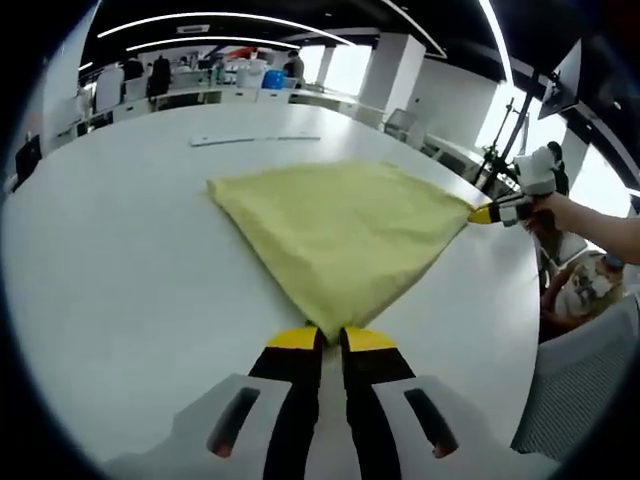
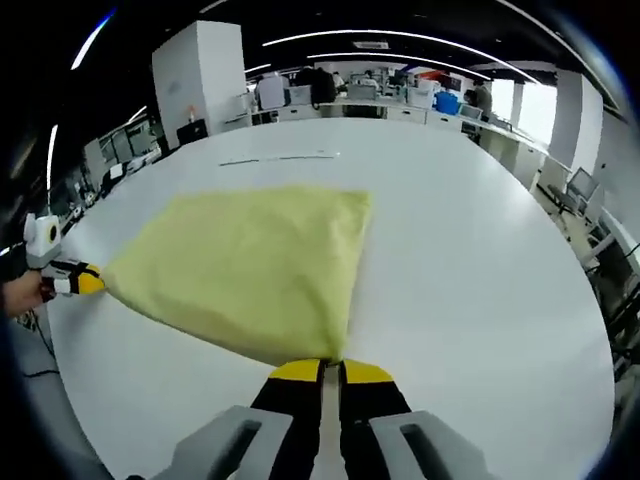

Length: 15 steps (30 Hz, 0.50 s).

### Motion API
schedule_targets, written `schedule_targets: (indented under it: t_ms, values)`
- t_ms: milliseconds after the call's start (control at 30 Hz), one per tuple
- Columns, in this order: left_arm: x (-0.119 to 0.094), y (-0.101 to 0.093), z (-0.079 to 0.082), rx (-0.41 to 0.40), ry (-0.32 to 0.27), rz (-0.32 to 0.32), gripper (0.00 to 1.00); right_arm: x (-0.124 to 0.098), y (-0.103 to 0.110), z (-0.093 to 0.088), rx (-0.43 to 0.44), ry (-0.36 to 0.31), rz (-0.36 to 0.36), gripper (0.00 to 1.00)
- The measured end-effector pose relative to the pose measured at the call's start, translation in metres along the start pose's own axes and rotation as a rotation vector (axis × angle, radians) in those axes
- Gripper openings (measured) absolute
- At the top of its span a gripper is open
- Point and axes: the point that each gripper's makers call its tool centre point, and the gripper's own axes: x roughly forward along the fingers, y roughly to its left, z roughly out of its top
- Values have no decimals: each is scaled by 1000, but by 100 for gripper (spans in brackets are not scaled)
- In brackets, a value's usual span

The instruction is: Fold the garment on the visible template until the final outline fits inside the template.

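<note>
We have the yellow garment (image 1: 335, 230) spread on the white desk (image 1: 120, 270), stretched between our two grippers. The left gripper (image 1: 333, 338) is pinched closed on the corner nearest it, the cloth fanning out straight ahead of its jaws. The right gripper (image 2: 322, 370) is likewise clamped on its own corner, with the fabric running forward and off to its left. In the left gripper view the right gripper appears at the far right, biting the cloth's point; in the right gripper view the left gripper appears at the far left doing the same.

We judge the garment light, soft and limp: it drapes flat, sags between holds and will slide easily on the smooth desk. It should not be fragile, but it will wrinkle or bunch if we drag it unevenly. Corners and hem edges look like the best places to hold, as we do now, keeping light tension between the grippers.

We cannot make out a template outline clearly; a thin pale strip (image 1: 255, 140) lies well beyond the cloth, ahead of the left gripper. No containers sit on the desk.
</note>
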Motion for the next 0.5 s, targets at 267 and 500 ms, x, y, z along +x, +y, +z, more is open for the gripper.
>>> schedule_targets:
  t_ms: [267,500]
  values:
    - [-2,8,3,21,2,30,0,-6,-6,1,-116,3,-6,0]
    - [-6,10,6,-1,-15,30,0,-13,-11,0,-256,26,10,0]
